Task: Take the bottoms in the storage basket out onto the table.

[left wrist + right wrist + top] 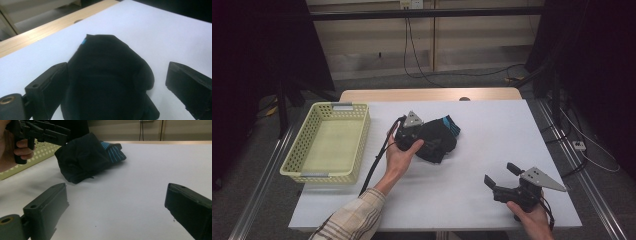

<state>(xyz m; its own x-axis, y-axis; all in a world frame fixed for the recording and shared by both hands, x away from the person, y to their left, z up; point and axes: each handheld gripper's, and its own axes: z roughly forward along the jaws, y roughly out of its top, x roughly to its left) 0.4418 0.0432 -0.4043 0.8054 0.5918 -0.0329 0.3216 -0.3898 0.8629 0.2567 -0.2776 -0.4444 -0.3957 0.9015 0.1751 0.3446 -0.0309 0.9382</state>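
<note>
You are working on a dark bundle of socks (438, 138), black cloth with a blue-striped cuff, lying just left of the middle of the high view on the white table (492, 130). It looks soft and light, so expect it to sag, fold and perhaps come apart if you pinch only a loose edge; take it across the thick middle of the bundle, where the layers are doubled, rather than by the striped cuff at its upper right. Your left gripper (414, 136) sits at the bundle's left side with its jaws spread wide: in the left gripper view the socks (107, 80) fill the lower centre between the two jaws, close against the left one and clear of the right one, not yet clamped. Your right gripper (501, 177) waits at the lower right of the high view, jaws also wide apart with nothing between them, well apart from the socks. The yellow basket (299, 150) stands at the left of the table, near the bundle.
</note>
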